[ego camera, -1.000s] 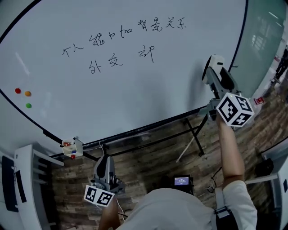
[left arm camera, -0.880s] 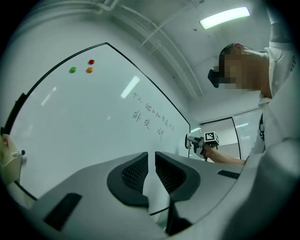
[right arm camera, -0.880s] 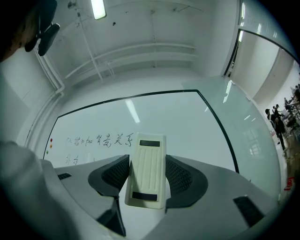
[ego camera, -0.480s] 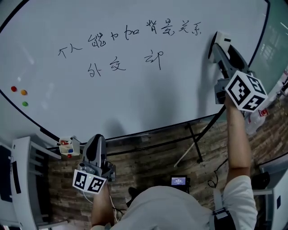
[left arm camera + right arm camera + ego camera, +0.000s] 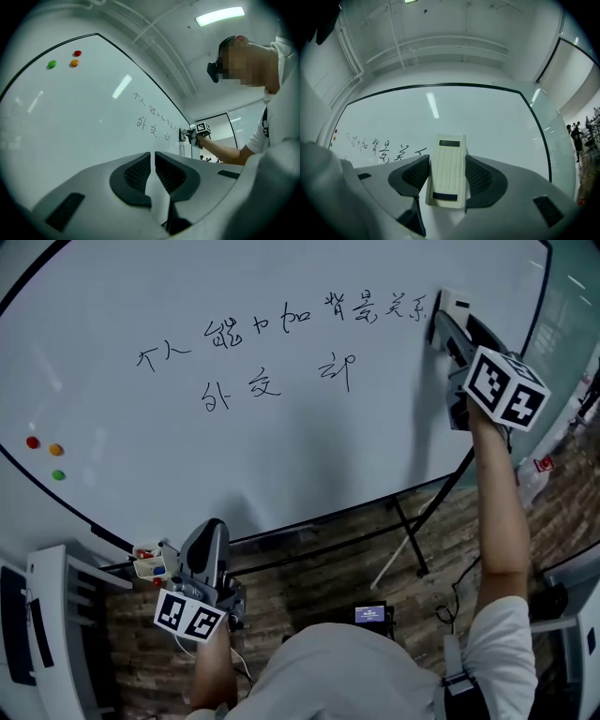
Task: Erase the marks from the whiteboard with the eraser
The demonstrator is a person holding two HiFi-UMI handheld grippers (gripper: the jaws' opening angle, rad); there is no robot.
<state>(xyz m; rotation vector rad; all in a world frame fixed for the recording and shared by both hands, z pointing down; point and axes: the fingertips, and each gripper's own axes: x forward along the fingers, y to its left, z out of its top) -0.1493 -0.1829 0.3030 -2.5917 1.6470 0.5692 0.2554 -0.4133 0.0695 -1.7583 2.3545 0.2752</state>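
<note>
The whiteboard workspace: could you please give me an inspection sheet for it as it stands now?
Surface: whiteboard, upright, mostly bare.
Job's things: two rows of black marks, none erased; cream eraser at the top row's right end.
Clutter: three magnets near the left edge; small box at the board's lower left.
Grippers: right gripper shut on the eraser; left gripper shut, empty, low below the board.
Cables: thin cable on the floor.
Surroundings: wooden floor, board stand, glass wall to the right.
</note>
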